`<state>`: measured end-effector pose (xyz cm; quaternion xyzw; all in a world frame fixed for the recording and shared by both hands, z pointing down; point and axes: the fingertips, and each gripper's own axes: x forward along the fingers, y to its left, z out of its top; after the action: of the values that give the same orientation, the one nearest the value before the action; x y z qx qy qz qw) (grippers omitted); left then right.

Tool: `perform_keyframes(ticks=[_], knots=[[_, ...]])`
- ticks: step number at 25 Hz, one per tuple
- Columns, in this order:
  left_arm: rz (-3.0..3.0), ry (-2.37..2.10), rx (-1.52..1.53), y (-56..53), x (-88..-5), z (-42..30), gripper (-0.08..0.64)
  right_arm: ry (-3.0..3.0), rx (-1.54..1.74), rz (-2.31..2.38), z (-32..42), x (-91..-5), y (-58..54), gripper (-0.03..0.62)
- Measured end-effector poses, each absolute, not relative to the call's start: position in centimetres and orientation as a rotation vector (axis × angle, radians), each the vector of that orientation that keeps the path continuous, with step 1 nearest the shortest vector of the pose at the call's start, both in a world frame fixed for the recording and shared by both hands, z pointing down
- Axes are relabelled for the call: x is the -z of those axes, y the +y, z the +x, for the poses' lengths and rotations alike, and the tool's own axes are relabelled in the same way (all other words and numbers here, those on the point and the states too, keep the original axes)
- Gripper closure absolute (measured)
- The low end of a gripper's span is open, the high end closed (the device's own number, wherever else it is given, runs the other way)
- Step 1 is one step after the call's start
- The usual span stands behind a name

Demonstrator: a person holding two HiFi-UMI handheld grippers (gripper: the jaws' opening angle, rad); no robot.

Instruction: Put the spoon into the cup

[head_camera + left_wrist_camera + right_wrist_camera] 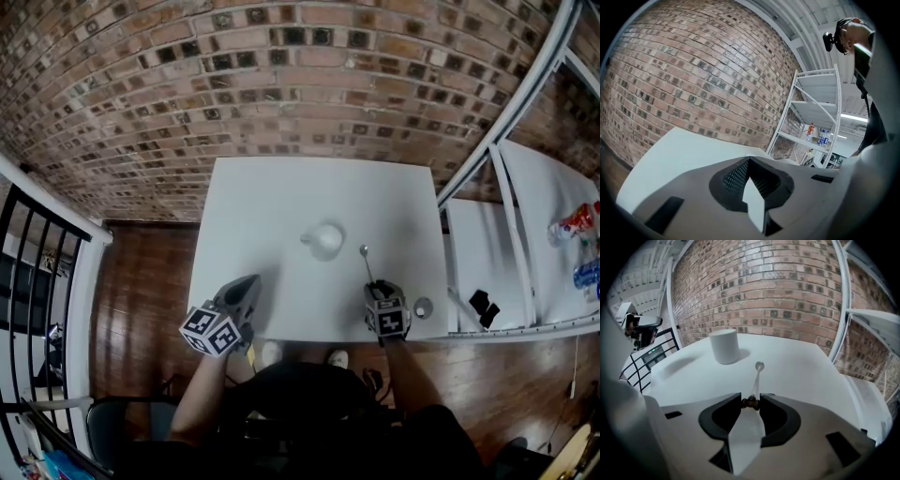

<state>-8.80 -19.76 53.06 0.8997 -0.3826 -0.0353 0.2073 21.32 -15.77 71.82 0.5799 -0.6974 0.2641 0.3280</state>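
Note:
A white cup (327,240) (724,346) stands upright near the middle of the white table (272,202). To its right a thin metal spoon (367,264) (756,378) lies flat, bowl pointing away from me. My right gripper (376,287) (750,402) tilts down over the handle, and its two jaw tips touch the spoon's brown end on both sides. My left gripper (251,281) (749,160) hovers at the table's near left edge, shut and holding nothing. It points level toward the brick wall.
A small round disc (424,307) lies at the table's near right corner. White shelving (525,234) with bottles (574,225) and a black object (483,306) stands to the right. A brick wall (281,75) is behind and a black railing (37,272) to the left.

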Motion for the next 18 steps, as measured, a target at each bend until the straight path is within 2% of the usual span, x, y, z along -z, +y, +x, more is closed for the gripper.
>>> perform_keyframes(ticks=[18], knots=[[2.540,-1.053,0.227,-20.6,-50.6,-8.4,0.555,-2.095,-0.423,1.631,19.0,-58.5,-19.2,0.462]])
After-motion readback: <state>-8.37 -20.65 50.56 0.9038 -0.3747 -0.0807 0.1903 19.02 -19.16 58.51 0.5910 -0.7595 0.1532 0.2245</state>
